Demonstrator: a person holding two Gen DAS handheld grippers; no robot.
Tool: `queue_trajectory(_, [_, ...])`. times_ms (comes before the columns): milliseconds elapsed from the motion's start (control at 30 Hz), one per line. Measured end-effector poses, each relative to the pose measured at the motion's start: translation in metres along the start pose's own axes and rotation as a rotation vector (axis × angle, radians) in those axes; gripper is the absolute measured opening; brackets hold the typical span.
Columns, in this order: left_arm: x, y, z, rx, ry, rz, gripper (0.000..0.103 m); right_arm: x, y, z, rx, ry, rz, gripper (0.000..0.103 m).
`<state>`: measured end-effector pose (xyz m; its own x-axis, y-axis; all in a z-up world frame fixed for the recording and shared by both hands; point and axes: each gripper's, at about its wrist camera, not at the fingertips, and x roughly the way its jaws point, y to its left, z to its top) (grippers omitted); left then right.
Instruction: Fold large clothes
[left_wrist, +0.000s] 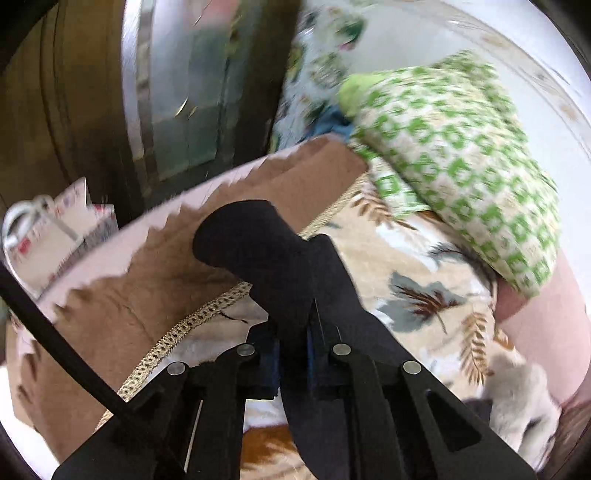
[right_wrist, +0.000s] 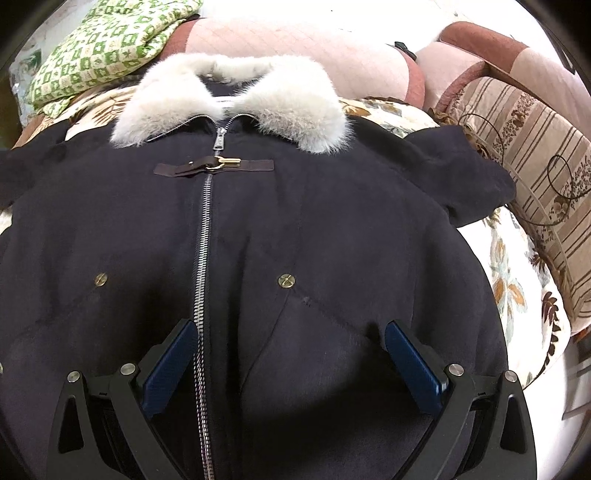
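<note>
Left wrist view, blurred: at far left a cardboard box (left_wrist: 55, 236) with a white cord beside a dark wooden panel (left_wrist: 74, 110). My left gripper (left_wrist: 291, 343) is clenched on a fold of dark navy cloth, a sleeve end or edge of the coat (left_wrist: 258, 243), which sticks up from between the jaws and hangs clear of the surface. Beneath it lies a brown cover with a jagged pale border (left_wrist: 155, 269), then the leaf-print blanket (left_wrist: 424, 295). Further right, a green-and-cream patterned cushion (left_wrist: 461, 158) rests on the blanket; a bit of pale fur (left_wrist: 517, 398) shows at lower right. Right wrist view: the green cushion sits at upper left. The coat is spread flat, front up, on the leaf-print blanket, zip (right_wrist: 202, 295) closed, a brown strap with brass clasp (right_wrist: 214, 164) across the chest, and the fur collar (right_wrist: 229, 99) at the far end. My right gripper (right_wrist: 291, 365) is released, jaws spread wide just above the coat's lower front, the left pad (right_wrist: 170, 369) beside the zip; nothing between them. At far right, a striped cushion (right_wrist: 535, 184) leans along the blanket's edge.
</note>
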<state>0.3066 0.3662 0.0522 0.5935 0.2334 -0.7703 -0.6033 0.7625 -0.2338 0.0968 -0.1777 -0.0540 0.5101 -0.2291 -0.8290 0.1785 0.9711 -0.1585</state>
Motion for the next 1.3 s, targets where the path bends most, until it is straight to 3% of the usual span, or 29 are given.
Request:
queue_trajectory(200, [-0.065,-0.064,-0.032,0.113,-0.023,-0.150,0.009,-0.019,-0.018,-0.006,0.068,-0.054,0.058,0.102])
queue_trajectory(467, [-0.126,-0.189,-0.131,0.324,0.036,-0.387,0.009,-0.039,-0.059,-0.015,0.203,-0.118,0.097,0.102])
queue_trajectory(667, [-0.116,-0.266,-0.217,0.427,0.199,-0.506,0.009,-0.042,-0.093,-0.028,0.299,-0.116,0.115,0.102])
queue_trajectory(833, [-0.082,-0.306,-0.300,0.507,0.356,-0.495,0.009,-0.040,-0.116,-0.038,0.367,-0.108,0.125,0.102])
queue_trajectory(933, [-0.064,-0.313,-0.341,0.560,0.433,-0.427,0.013,-0.039,-0.125,-0.041,0.385,-0.101,0.126,0.102])
queue_trajectory(967, [-0.064,-0.312,-0.348,0.572,0.451,-0.426,0.020,-0.039,-0.128,-0.042,0.388,-0.100,0.127,0.102])
queue_trajectory(1067, [-0.073,-0.297,-0.357,0.535,0.510,-0.511,0.062,-0.039,-0.136,-0.044,0.396,-0.097,0.125,0.102])
queue_trajectory(1100, [-0.081,-0.287,-0.355,0.490,0.510,-0.551,0.068,-0.039,-0.137,-0.044,0.394,-0.096,0.126,0.102])
queue_trajectory(1200, [-0.112,-0.257,-0.350,0.457,0.491,-0.636,0.071,-0.037,-0.137,-0.034,0.375,-0.094,0.149,0.102])
queue_trajectory(1300, [-0.146,-0.224,-0.346,0.501,0.364,-0.592,0.073,-0.031,-0.130,-0.016,0.348,-0.088,0.230,0.102])
